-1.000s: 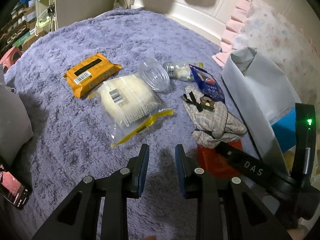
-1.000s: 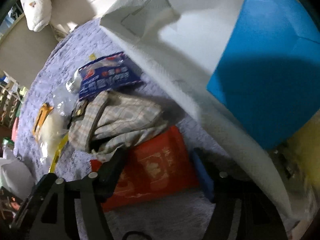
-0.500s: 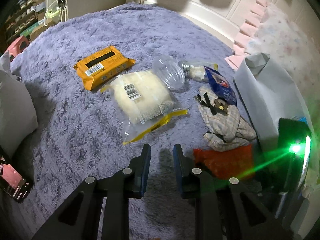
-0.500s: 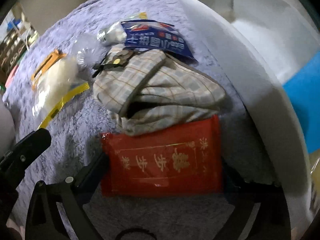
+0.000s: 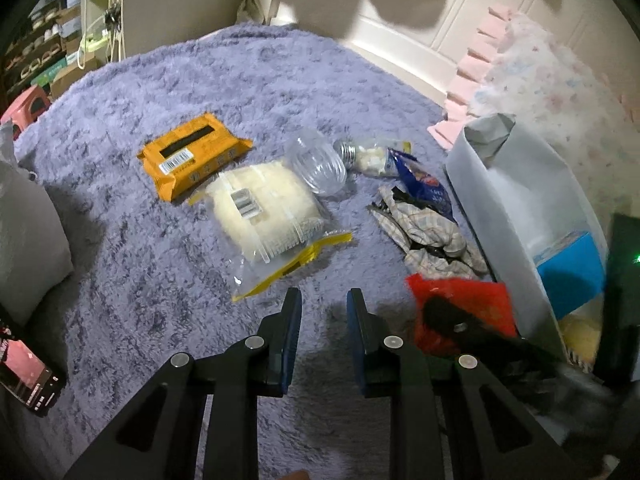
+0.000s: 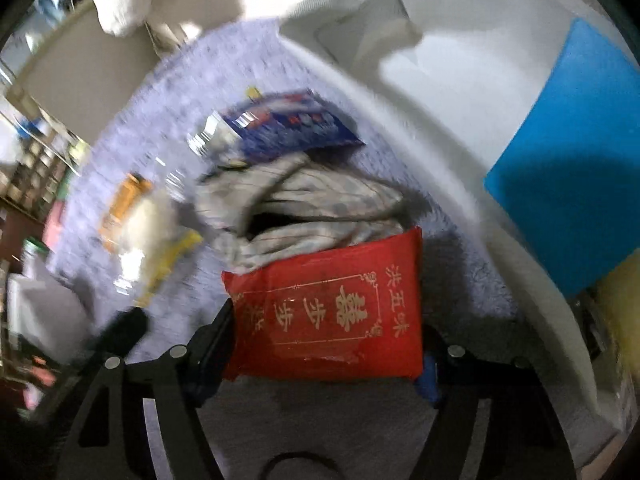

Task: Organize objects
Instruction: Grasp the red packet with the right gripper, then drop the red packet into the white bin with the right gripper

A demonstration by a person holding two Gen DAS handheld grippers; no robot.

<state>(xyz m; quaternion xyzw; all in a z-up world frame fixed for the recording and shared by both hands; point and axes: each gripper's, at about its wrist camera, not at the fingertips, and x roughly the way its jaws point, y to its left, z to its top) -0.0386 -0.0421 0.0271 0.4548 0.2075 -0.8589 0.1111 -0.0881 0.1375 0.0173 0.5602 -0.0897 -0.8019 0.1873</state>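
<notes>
My right gripper (image 6: 326, 340) has the red packet (image 6: 328, 312) with gold writing between its jaws, which are closing; both pads press on its ends and it hangs just above the rug. The left wrist view shows the same red packet (image 5: 480, 304) with a right finger in front of it. Behind it lie a plaid cloth (image 6: 312, 208) and a blue snack bag (image 6: 292, 128). A white bag (image 6: 440, 120) holding a blue box (image 6: 568, 180) stands open to the right. My left gripper (image 5: 324, 296) hovers over the purple rug (image 5: 160, 280), narrowly open with nothing in it.
On the rug lie an orange packet (image 5: 192, 156), a clear bag of white stuff (image 5: 268, 212), a clear plastic dome (image 5: 320, 160) and a small jar (image 5: 368, 154). A grey cushion (image 5: 28, 240) and a phone (image 5: 24, 372) sit at the left edge.
The right gripper's jaws have come in on the red packet and raised it a little off the rug. The left gripper has stayed in place.
</notes>
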